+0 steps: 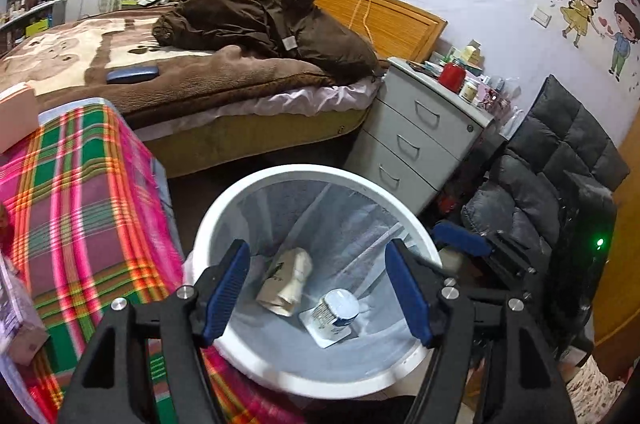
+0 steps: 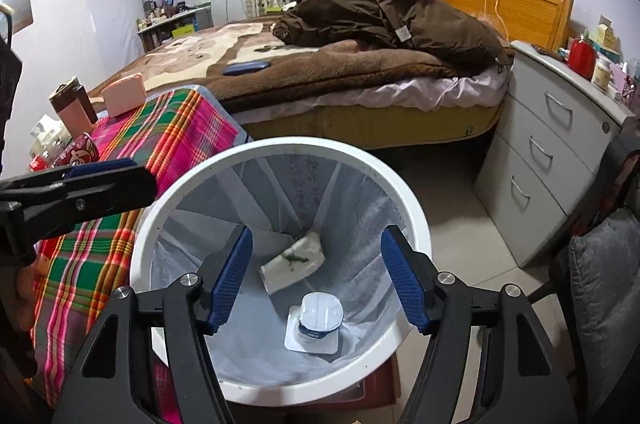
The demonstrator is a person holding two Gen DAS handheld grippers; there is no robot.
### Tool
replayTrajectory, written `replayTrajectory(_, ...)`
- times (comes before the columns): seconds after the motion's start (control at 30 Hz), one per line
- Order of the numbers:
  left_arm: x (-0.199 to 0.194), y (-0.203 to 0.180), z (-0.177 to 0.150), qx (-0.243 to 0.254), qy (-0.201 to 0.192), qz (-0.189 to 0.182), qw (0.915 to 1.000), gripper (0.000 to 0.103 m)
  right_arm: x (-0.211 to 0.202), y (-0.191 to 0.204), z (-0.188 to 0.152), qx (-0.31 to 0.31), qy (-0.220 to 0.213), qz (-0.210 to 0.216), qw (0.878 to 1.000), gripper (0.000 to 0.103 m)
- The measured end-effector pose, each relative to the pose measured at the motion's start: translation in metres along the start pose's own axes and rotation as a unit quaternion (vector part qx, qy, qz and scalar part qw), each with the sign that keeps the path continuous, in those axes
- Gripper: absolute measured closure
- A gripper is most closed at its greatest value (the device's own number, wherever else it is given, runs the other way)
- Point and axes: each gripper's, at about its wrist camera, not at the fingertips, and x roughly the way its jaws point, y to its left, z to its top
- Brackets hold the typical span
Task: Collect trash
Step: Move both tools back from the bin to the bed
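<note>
A white trash bin (image 1: 248, 191) with a pale liner stands on the floor beside a plaid-covered table; it also shows in the right wrist view (image 2: 200, 175). Inside lie a crumpled paper carton (image 1: 286, 280) (image 2: 292, 262) and a small white yogurt cup (image 1: 334, 310) (image 2: 318, 320). My left gripper (image 1: 318, 290) is open and empty above the bin's mouth. My right gripper (image 2: 316, 280) is open and empty above the bin too. The left gripper's finger shows in the right wrist view (image 2: 80, 189).
The plaid-covered table (image 1: 80, 191) (image 2: 168, 131) holds a pink box (image 2: 124, 93), a tumbler (image 2: 72, 111) and a red cup (image 2: 78, 149). A bed (image 1: 180, 63), a grey drawer unit (image 1: 416, 139) (image 2: 548, 159) and a dark chair (image 1: 560, 175) surround the bin.
</note>
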Motion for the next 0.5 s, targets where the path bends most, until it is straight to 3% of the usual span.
replayTrajectory(0.5, -0.085, 0.032, -0.023, -0.023, -0.053, 0.064, 0.9963, 0.031, -0.034, 0.039, 0.007, -0.001, -0.058, 0.021, 0.998, 0.035)
